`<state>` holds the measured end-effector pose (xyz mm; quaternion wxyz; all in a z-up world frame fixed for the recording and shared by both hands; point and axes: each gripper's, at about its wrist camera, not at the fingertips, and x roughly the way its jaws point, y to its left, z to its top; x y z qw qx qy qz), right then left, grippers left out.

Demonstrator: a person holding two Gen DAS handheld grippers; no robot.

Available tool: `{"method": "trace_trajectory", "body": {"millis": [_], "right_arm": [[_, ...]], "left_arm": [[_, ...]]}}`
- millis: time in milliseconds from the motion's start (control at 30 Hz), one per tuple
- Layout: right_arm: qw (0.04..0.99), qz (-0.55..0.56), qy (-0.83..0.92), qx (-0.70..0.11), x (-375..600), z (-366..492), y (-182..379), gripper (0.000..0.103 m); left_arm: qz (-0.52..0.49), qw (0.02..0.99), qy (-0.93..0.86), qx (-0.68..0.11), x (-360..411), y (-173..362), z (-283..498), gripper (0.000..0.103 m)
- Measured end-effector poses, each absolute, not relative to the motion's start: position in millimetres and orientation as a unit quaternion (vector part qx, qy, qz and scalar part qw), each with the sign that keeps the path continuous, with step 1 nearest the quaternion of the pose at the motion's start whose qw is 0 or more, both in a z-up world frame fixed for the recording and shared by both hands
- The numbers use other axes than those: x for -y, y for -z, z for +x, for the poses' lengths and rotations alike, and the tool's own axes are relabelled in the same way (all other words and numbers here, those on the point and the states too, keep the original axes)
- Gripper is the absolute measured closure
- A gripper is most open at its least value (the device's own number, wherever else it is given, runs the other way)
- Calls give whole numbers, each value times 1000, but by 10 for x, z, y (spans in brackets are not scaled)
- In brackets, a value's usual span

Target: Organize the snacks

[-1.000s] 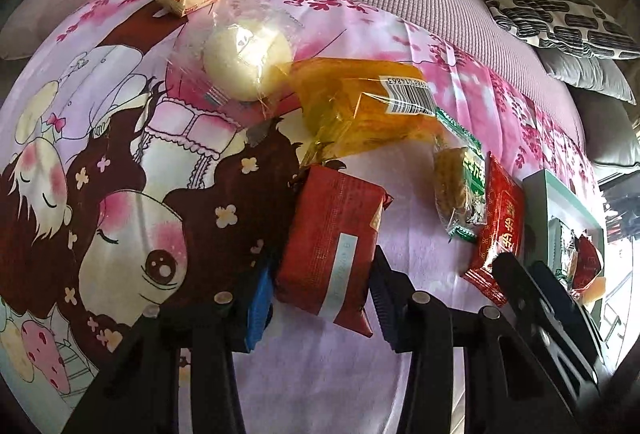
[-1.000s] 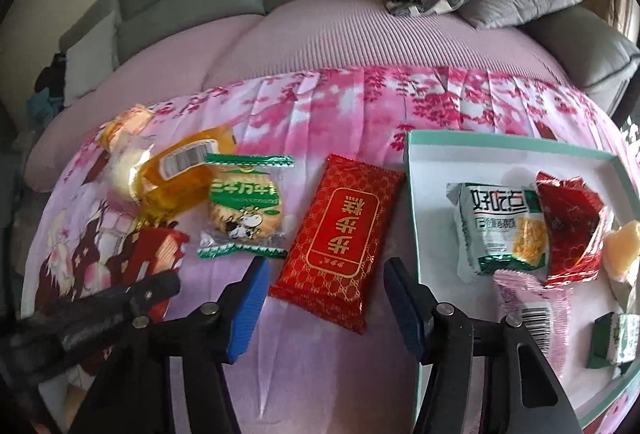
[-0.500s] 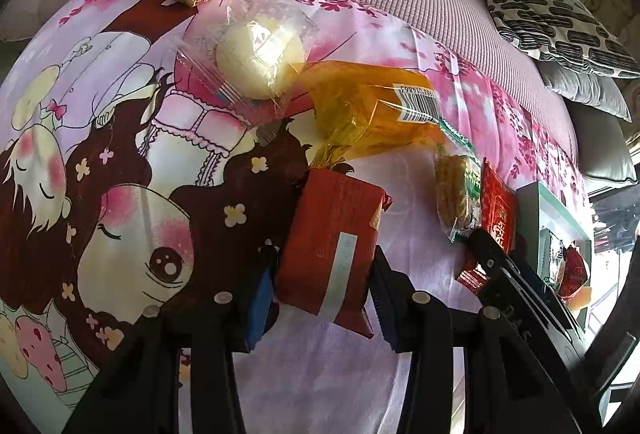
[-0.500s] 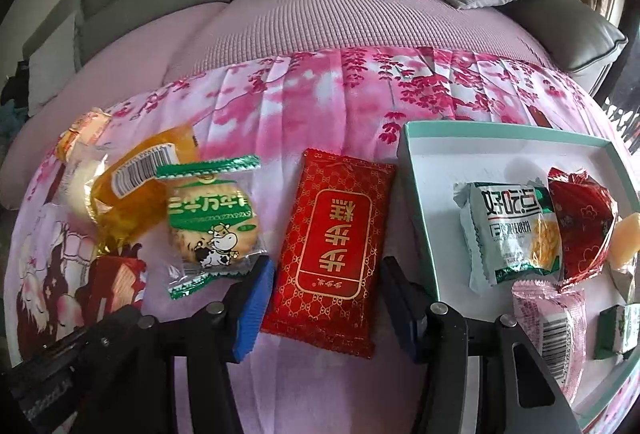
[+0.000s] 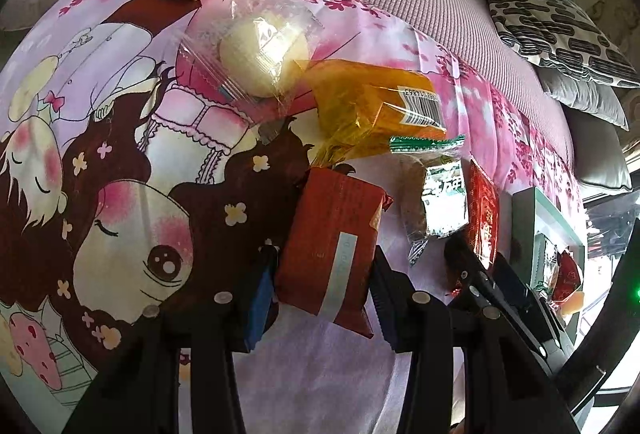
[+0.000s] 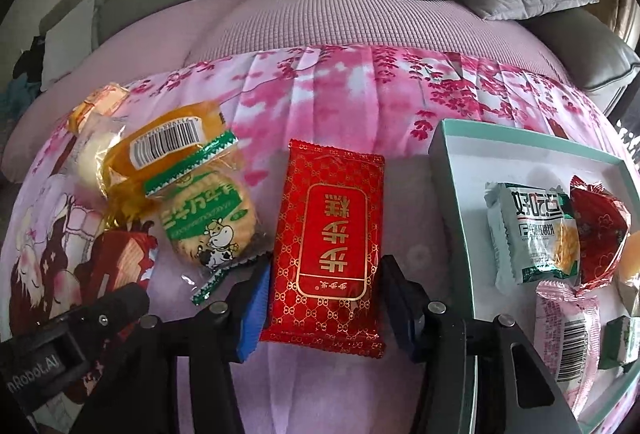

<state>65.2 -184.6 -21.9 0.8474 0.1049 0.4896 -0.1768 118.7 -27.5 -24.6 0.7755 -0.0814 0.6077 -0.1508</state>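
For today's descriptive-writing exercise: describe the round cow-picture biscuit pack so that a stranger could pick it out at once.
Start at the pink blossom-print cloth spread before the grey sofa. Left of the teal-rimmed white tray lies a flat red and gold foil packet; the round biscuit in its clear green-edged wrapper lies just left of that. Alone among its neighbours, it bears a cartoon cow.

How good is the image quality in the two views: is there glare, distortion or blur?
Left wrist view: strong fisheye bending, dark corners, glare on the orange wrapper and the clear bun wrapper, overexposed window at right. Right wrist view: same bending, the red gold-patterned packet sharp, the box white floor bright, not washed out.
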Motion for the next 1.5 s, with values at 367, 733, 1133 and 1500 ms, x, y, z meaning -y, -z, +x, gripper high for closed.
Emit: {"method": "trace_trajectory", "body": {"millis": [367, 733, 1133, 1500], "right_arm": [[851, 76, 180, -487, 1795, 665, 249, 48], [850, 83, 173, -491, 1781, 471, 213, 53], [847, 95, 165, -497, 1770, 222, 176, 55], [844, 130, 163, -495, 1858, 190, 128, 55]], "left_arm": [[-69, 778, 148, -607, 332, 281, 1200, 56], [-51, 785, 142, -600, 409, 289, 1176, 56], [-17, 795, 134, -591, 501, 302, 1152, 56], [-17, 799, 134, -586, 504, 275, 1144, 58]]}}
